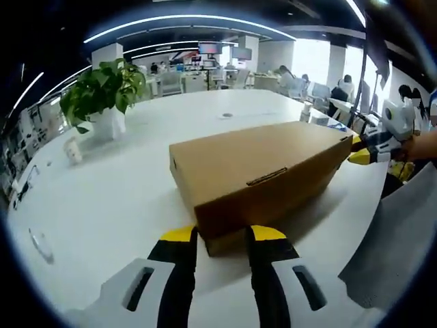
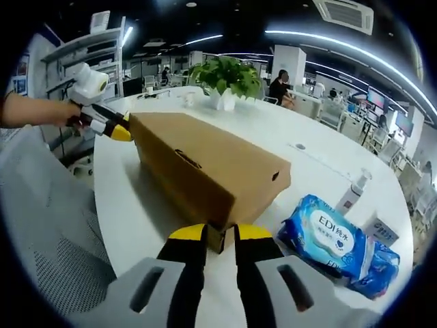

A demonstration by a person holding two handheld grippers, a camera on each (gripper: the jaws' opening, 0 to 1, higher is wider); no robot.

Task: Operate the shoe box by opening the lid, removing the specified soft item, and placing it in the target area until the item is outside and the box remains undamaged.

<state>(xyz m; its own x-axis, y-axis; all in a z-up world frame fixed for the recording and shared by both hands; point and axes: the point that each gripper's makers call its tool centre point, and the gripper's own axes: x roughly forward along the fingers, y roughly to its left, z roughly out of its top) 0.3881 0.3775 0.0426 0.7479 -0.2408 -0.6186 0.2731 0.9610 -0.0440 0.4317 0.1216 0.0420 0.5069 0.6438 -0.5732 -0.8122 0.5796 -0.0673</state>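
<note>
In the left gripper view, the left gripper [image 1: 222, 234] is sitting with its yellow-tipped jaws a little apart, their tips meeting the near corner of the cardboard shoe box [image 1: 263, 171] without clamping anything. The box is lying closed on the white table [image 1: 123, 205], its lid flap tucked into the slot on the long side. At the far corner of the box the right gripper [image 1: 360, 152] is coming in from the right, held by a hand [image 1: 418, 147], its yellow tips touching the box edge.

In the right gripper view, the right gripper [image 2: 220, 234] is showing its jaws slightly parted, tips resting against the lower corner of the shoe box [image 2: 205, 167], nothing held between them. The left gripper [image 2: 117, 130] is reaching in from the left at the opposite end of the box. A blue pack of wet wipes [image 2: 331, 239] is lying on the table [image 2: 300, 130] just to the right of the box, with a small white bottle [image 2: 351, 191] standing beyond it. A potted plant [image 2: 225, 78] is standing farther back, and a grey chair back [image 2: 48, 225] is filling the left side
</note>
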